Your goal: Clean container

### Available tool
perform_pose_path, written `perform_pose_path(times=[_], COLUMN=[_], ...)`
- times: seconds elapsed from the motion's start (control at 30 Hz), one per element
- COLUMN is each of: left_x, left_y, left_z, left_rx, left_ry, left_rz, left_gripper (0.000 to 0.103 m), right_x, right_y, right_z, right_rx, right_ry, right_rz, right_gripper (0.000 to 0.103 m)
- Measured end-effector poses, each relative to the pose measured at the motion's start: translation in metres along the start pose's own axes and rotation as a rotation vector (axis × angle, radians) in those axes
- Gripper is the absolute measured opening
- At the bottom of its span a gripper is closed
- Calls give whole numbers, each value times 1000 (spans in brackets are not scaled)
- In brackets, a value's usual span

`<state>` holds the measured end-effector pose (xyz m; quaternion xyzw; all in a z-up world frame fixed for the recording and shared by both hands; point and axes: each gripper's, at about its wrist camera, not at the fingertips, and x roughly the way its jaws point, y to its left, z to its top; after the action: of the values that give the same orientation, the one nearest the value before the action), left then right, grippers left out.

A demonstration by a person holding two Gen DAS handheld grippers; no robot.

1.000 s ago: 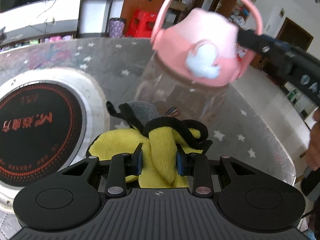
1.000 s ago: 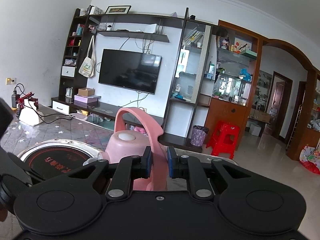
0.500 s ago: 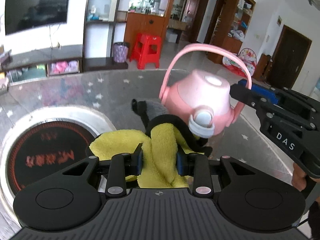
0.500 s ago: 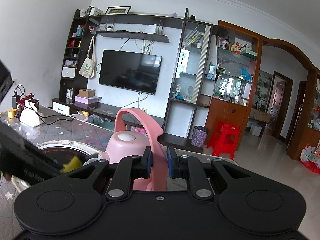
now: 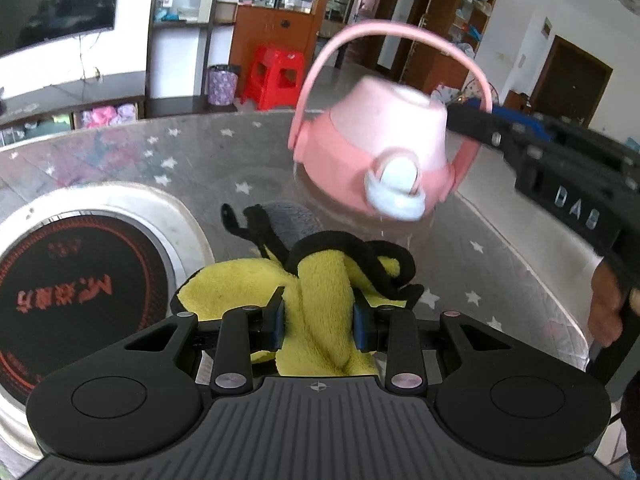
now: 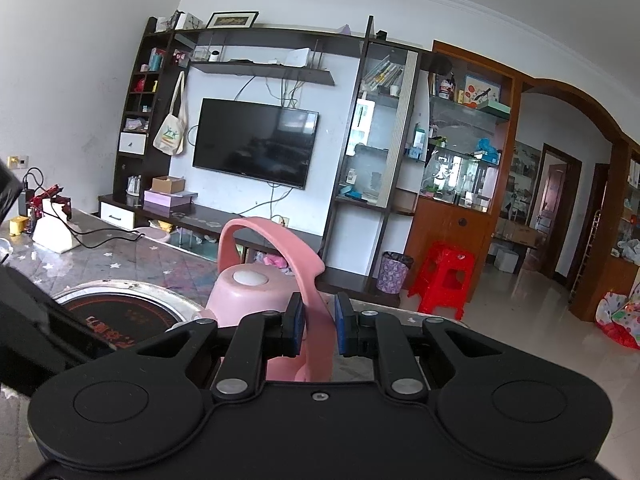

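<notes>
My right hand-held gripper (image 6: 318, 330) pinched only the thin pink loop handle (image 6: 298, 258) of the clear pink-lidded bottle (image 5: 374, 160), so a hard wipe from the yellow fleece cloth (image 5: 320, 300) clamped in my left hand-held gripper (image 5: 319, 322) risked swinging it loose onto the worktop (image 5: 120, 152).

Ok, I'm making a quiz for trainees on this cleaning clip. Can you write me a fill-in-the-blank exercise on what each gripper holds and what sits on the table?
1. The left gripper is shut on a ____ cloth with black trim.
2. The right gripper is shut on the bottle's pink ____.
3. The bottle has a clear body and a lid coloured ____.
4. Set into the table at the left is a round black cooktop with ____ markings.

Missing words: yellow; handle; pink; red
</notes>
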<state>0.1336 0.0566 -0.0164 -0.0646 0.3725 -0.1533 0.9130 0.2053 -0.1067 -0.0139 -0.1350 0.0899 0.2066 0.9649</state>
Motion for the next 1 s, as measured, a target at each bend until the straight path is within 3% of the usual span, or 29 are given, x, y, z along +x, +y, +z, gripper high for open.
perform_pose_path(times=[0.33,0.77,1.0], left_x=[19,-22,-20], left_y=[16,15,16], left_z=[-13,24,35], left_rx=[-65,5,76], left_ry=[62,-58,-47], left_rz=[-8,18,4], left_gripper=[32,32,32], right_x=[-2,-6,-7], right_y=[-4,-5,-4], right_z=[3,3,3], right_rx=[-12,-27,-30], right_ry=[-3,-18,-22], right_rz=[-10,-17,-12], right_gripper=[18,18,17])
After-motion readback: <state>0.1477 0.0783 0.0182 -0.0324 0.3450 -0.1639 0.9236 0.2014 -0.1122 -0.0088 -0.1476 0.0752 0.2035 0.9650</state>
